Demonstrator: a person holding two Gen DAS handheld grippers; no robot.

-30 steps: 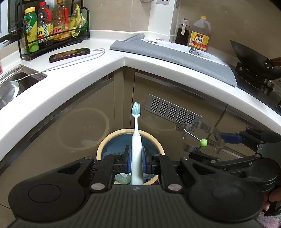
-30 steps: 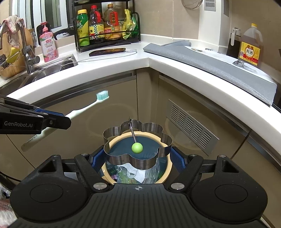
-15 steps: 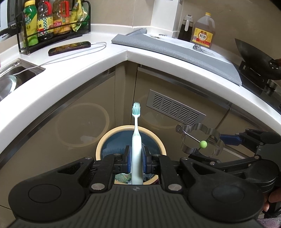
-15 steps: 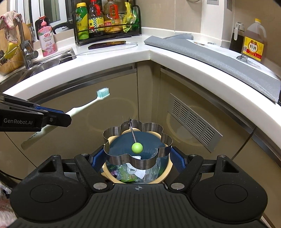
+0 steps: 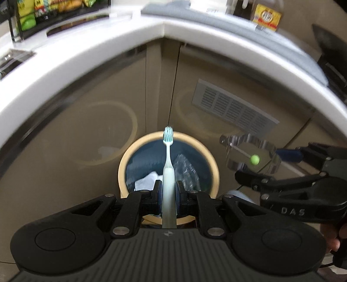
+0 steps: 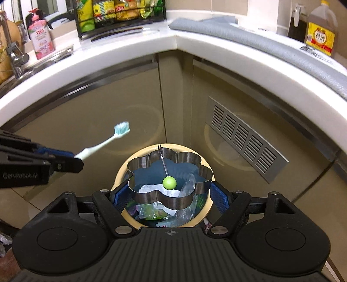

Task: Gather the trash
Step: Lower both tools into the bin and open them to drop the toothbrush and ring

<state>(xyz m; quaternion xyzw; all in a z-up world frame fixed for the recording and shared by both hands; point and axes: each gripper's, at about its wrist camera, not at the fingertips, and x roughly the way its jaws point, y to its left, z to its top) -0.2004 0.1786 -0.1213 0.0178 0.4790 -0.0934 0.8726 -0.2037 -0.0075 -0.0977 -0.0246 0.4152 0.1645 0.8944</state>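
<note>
My left gripper [image 5: 168, 192] is shut on a pale toothbrush [image 5: 167, 171] whose teal bristles point forward over the round trash bin [image 5: 128, 164]. The bin has a cream rim, a blue liner and wrappers inside. In the right wrist view my right gripper [image 6: 170, 191] is shut on a flower-shaped metal ring mould [image 6: 190, 164] with a wire handle ending in a green ball; it hovers over the same trash bin [image 6: 120, 173]. The toothbrush [image 6: 102, 145] and left gripper [image 6: 65, 161] show at the left. The mould [image 5: 251, 151] sits right of the bin in the left wrist view.
A white corner countertop [image 6: 173, 39] arches above beige cabinet doors with a metal vent grille [image 6: 245, 143]. On it are a grey mat [image 6: 271, 45], a bottle rack [image 6: 117, 15], an oil jug [image 6: 321, 32] and a sink with a soap bottle [image 6: 41, 39] at left.
Both grippers have dropped lower and closer to the bin; the counter has risen in both views and the bin's contents show more. Each still holds its object.
</note>
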